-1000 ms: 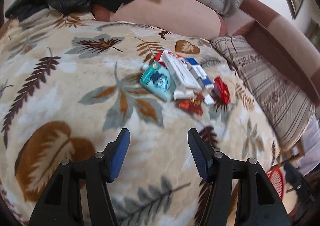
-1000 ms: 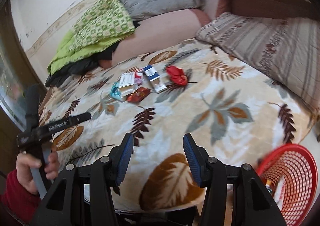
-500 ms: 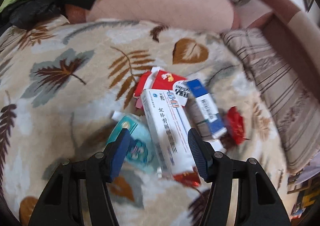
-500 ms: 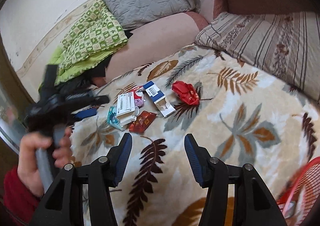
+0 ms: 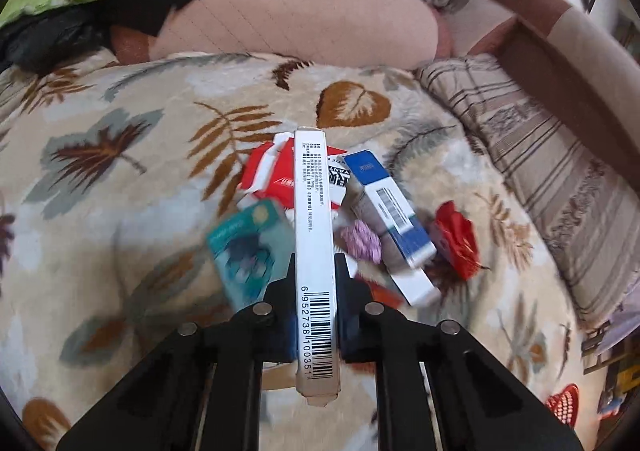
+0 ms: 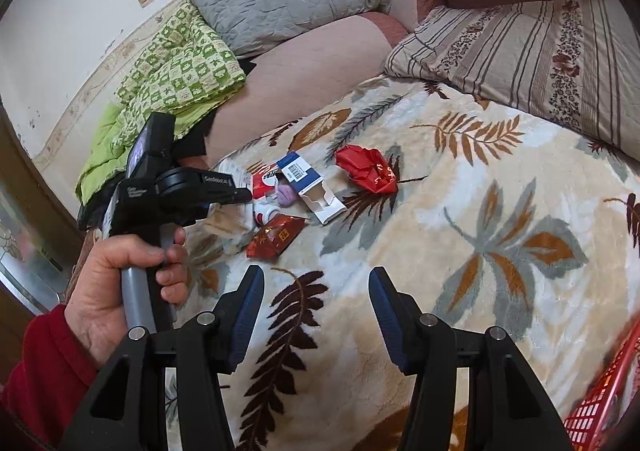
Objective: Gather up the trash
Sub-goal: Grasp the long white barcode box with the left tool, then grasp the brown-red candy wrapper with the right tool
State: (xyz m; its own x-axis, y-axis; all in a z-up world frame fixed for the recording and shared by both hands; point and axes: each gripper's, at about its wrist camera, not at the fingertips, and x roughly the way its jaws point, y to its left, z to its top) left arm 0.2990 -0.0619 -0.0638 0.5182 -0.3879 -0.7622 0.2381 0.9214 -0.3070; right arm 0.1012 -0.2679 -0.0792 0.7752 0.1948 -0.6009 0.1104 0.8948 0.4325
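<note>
A heap of trash lies on the leaf-patterned blanket (image 6: 440, 251). My left gripper (image 5: 315, 263) is shut on a long white box (image 5: 314, 211), which stands on edge with its barcode end toward the camera. Around it lie a teal pack (image 5: 248, 247), a red-and-white pack (image 5: 272, 171), a purple wad (image 5: 362, 241), a blue-and-white box (image 5: 396, 223) and a crumpled red wrapper (image 5: 456, 239). My right gripper (image 6: 316, 291) hovers open above the blanket, short of a red-brown snack wrapper (image 6: 276, 237), with nothing between its fingers.
A red mesh basket (image 6: 600, 399) sits at the blanket's near right edge. A striped pillow (image 6: 520, 51) lies on the right, a pink bolster (image 5: 300, 15) and a green quilt (image 6: 176, 63) behind the heap. A red-sleeved hand (image 6: 120, 275) holds the left gripper.
My left gripper travelled forward onto the heap and closed on the white box, turning it onto its edge. My right gripper drifted nearer the heap, still open.
</note>
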